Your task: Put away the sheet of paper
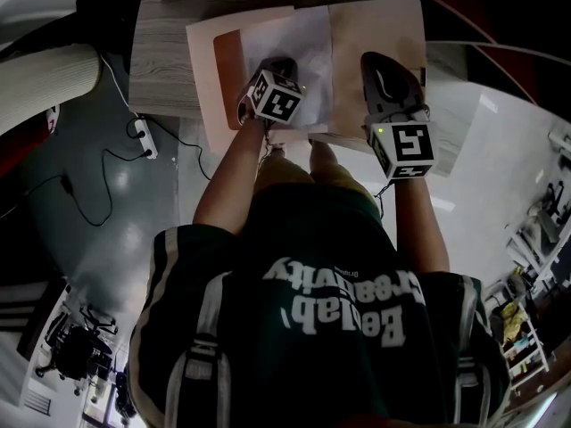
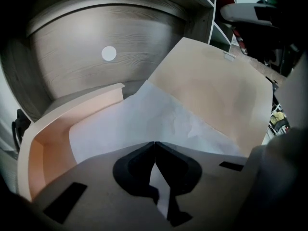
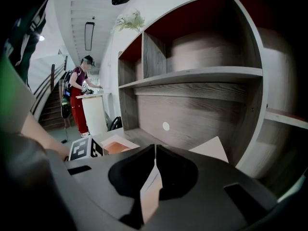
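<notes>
An open peach folder [image 1: 225, 69] lies on the wooden desk [image 1: 161, 69]. A white sheet of paper [image 1: 299, 38] rests inside it. In the left gripper view my left gripper [image 2: 154, 144] is shut on the near edge of the white sheet [image 2: 139, 124], with paper showing between the pads. My right gripper [image 3: 154, 148] is shut on the folder's beige cover [image 3: 150, 191] and holds it raised on the right side [image 2: 211, 90]. In the head view the left gripper [image 1: 278, 68] sits over the sheet and the right gripper [image 1: 379, 65] over the cover [image 1: 375, 25].
A wooden shelving unit [image 3: 192, 76] with open compartments rises behind the desk. On the grey floor to the left lie a power strip [image 1: 143, 138] and cables. Another person [image 3: 79, 95] stands at a white counter far off to the left.
</notes>
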{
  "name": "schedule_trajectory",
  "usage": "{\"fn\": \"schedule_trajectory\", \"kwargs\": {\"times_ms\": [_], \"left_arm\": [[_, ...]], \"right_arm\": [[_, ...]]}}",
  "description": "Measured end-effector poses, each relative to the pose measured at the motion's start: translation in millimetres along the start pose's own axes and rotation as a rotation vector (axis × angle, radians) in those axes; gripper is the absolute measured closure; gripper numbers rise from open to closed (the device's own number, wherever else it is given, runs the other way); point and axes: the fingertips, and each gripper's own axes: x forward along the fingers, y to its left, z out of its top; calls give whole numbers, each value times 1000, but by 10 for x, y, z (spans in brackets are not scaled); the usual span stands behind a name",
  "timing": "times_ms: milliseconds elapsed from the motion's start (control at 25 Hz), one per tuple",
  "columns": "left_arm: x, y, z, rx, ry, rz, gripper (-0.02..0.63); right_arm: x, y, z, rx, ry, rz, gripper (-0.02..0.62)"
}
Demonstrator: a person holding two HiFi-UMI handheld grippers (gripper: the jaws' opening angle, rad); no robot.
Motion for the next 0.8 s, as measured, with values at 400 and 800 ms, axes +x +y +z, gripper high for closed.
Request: {"fn": "schedule_trajectory", "kwargs": {"times_ms": [400, 800], "left_arm": [[-93, 95, -111, 41, 11, -15, 587], [-261, 250, -268, 97, 53, 10, 588]], "right_arm": [[13, 47, -7, -4, -1, 9, 558], [-42, 70, 5, -3, -4, 16, 558]]}}
